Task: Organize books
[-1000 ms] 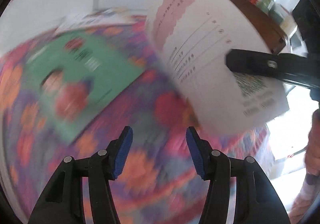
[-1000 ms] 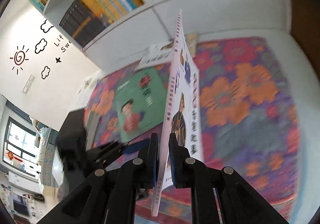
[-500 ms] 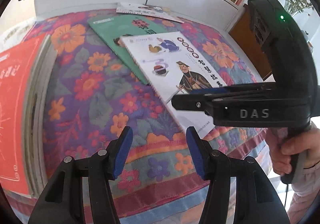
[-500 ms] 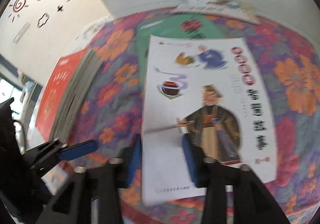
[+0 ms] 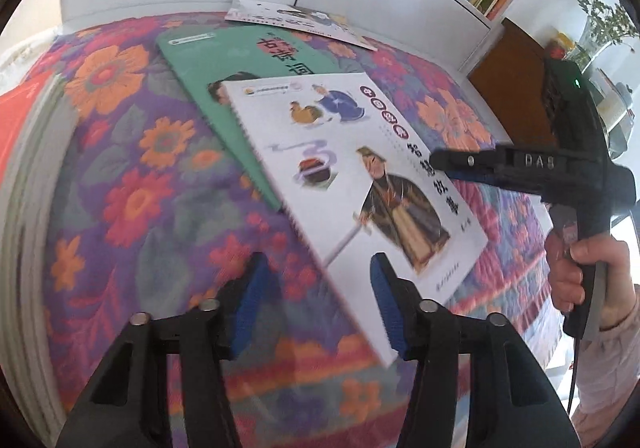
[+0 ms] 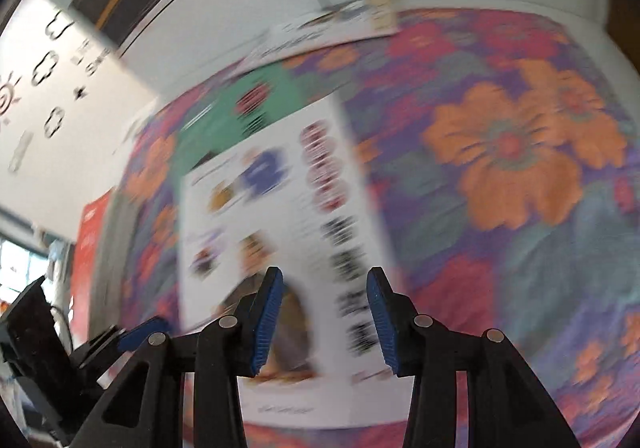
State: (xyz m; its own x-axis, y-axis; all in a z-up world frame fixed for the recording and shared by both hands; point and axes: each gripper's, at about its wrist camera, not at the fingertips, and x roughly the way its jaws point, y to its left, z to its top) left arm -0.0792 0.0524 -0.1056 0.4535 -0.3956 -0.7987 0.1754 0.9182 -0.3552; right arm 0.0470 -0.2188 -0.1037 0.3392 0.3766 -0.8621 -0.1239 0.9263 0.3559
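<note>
Squaring the white storybook onto the green book beneath it looks like the step in hand, and the white one lies flat across the middle of the left wrist frame, skewed over the green cover's lower right part. Its near corner overhangs toward the bottom edge of the floral cloth.

The right gripper enters from the right of that frame, hovering just above the book's right edge; in its own blurred view the 2 blue pads stand partly apart with nothing pinched, the cover merely lying below them.

The left gripper sits at the bottom centre, its jaws having just been narrowing, yet a moderate gap remains and nothing is clamped. The book's lower left edge shows through that gap, though I cannot tell whether a pad touches it.

To do this well, 1 gripper should probably steady the green book while the other nudges the white spine edge until both spines line up. Pushing low and flat seems wise, since a thin cover may buckle or slide off.

A 3rd thin book lies at the upper centre against the white shelf base, and a red-covered stack fills the left edge.
</note>
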